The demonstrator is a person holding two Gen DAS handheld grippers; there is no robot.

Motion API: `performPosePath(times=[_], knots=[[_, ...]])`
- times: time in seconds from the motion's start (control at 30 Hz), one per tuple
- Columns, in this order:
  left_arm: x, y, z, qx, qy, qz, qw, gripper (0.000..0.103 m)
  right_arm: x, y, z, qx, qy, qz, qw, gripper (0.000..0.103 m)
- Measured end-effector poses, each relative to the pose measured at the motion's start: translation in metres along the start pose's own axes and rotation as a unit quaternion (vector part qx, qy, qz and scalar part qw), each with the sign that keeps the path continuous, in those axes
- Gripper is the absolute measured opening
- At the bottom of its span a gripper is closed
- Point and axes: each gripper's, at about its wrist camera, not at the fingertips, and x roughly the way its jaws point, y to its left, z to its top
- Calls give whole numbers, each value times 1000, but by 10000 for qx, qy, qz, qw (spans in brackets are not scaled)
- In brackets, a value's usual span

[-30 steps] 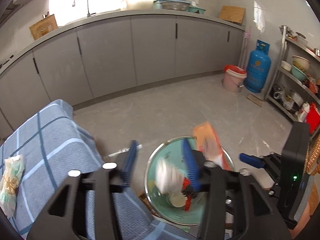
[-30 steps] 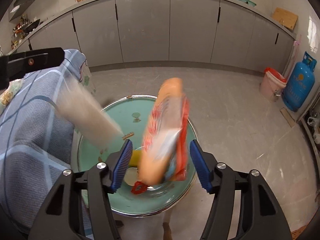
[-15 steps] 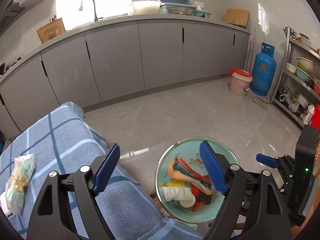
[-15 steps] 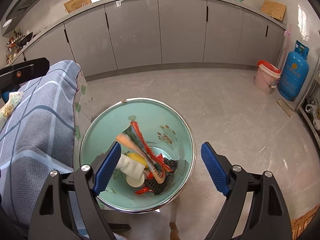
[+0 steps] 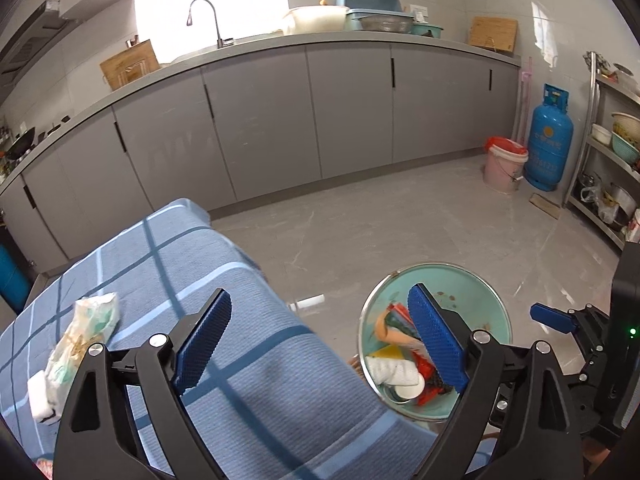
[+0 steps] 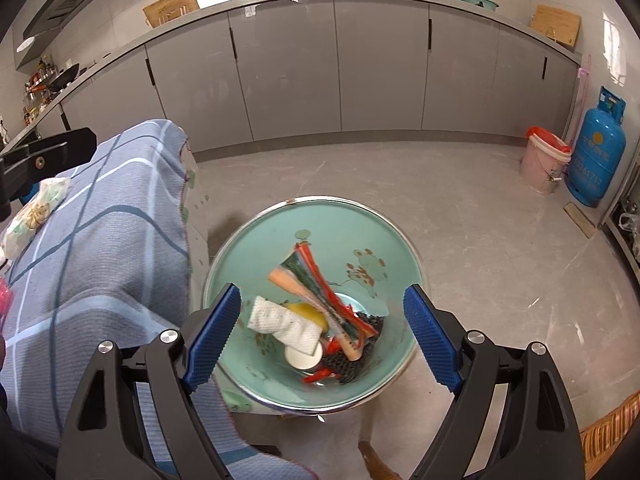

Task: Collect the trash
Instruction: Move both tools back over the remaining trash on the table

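Note:
A teal basin [image 6: 360,236] with a metal rim stands on the floor beside the table; it also shows in the left wrist view [image 5: 476,292]. It holds an orange-red snack wrapper [image 6: 320,288], a crumpled white paper towel [image 6: 284,322], a white cup, a yellow piece and black mesh. My right gripper [image 6: 320,334] is open and empty above the basin. My left gripper [image 5: 320,340] is open and empty over the table edge. A green-white wrapper [image 5: 84,332] lies on the blue checked tablecloth [image 5: 168,264], left of the left gripper; it also shows in the right wrist view [image 6: 34,210].
Grey kitchen cabinets [image 5: 260,120] line the back wall. A pink bucket [image 5: 504,164] and a blue gas cylinder [image 5: 550,144] stand at the far right by a metal shelf rack [image 5: 612,168]. A white block [image 5: 38,398] lies by the wrapper on the table.
The orange wrapper and the white paper towel fell from the grippers into the basin. Both grippers opened wider and lifted back; the left one swung towards the table.

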Motion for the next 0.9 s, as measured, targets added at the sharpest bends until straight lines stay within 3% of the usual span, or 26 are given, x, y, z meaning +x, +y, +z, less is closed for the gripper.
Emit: performPosePath(times=[0.9], knots=[[-96,110,-31,-428,-295,838,9951,90,-39,128,12,-789,-169,684,9944,85]])
